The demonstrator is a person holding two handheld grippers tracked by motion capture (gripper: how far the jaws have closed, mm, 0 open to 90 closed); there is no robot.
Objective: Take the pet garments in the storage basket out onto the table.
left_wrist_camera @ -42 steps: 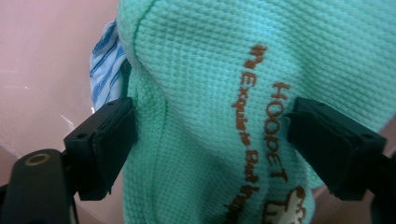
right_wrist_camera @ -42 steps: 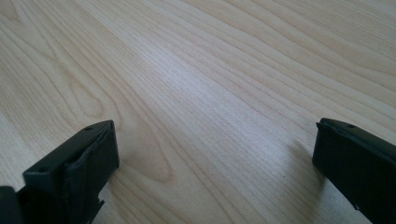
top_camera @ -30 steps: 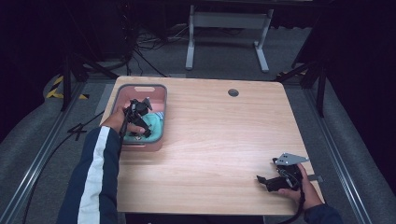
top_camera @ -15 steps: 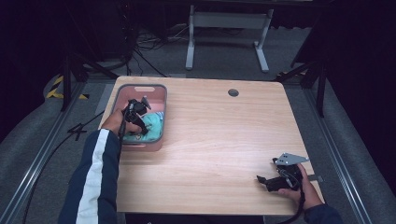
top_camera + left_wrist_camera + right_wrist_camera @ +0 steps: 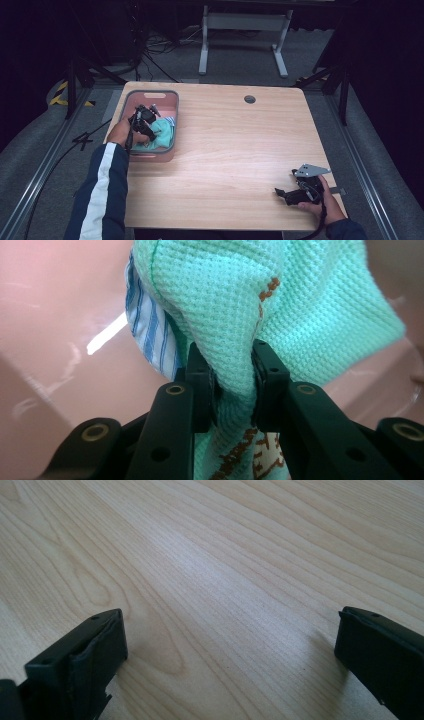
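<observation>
Green cloth pinched in the pink bin at the counter's far left.

High view: the left gripper reaches into the bin over the cloth; the right gripper rests near the right front corner. Left gripper view: the left gripper is clamped on a fold of green cloth, a blue-striped cloth just behind it. Right gripper view: jaws wide apart over bare wood.
</observation>
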